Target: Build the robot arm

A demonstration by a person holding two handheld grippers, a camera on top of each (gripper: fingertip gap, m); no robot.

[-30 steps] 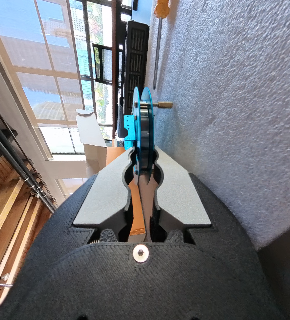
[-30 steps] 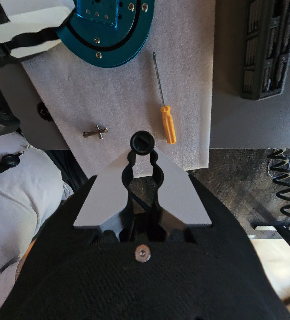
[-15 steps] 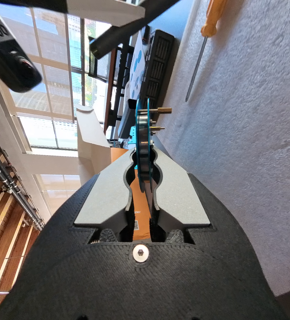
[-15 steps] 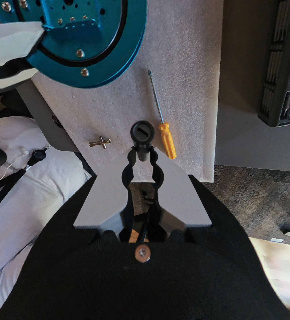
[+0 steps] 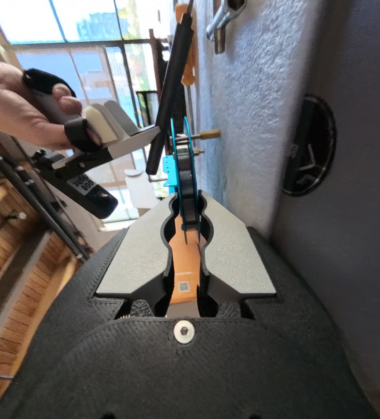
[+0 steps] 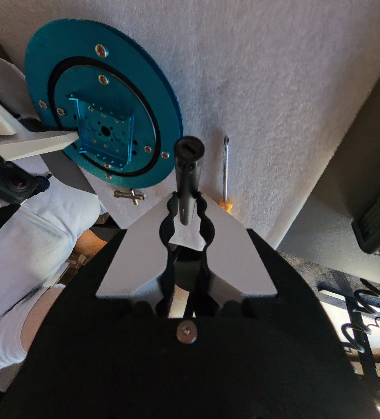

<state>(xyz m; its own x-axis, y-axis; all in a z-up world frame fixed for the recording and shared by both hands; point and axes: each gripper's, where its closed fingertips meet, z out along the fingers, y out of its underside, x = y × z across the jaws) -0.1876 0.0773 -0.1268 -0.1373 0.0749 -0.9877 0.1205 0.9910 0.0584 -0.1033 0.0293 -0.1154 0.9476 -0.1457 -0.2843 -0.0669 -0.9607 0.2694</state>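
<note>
Blue metal: the blue disc assembly [image 5: 185, 179] sits edge-on between my left gripper [image 5: 186, 205] fingertips, jaws clamped on its rim, held off the white foam mat [image 6: 275, 79].
Right side: my right gripper [image 6: 185, 199] has its jaws closed on a black cylindrical tool [image 6: 186, 179], its slotted round end pointing away from me.
Spacing: tool end just beside the disc's rim, near a rim screw; whether they touch I cannot tell.
Nearby: orange-handled screwdriver [image 6: 225, 172] and a small metal cross key [image 6: 131, 195] lie on the mat.
My advice: keep the disc face steady and the tool square to it; blur suggests motion, so I'd go slowly.
</note>
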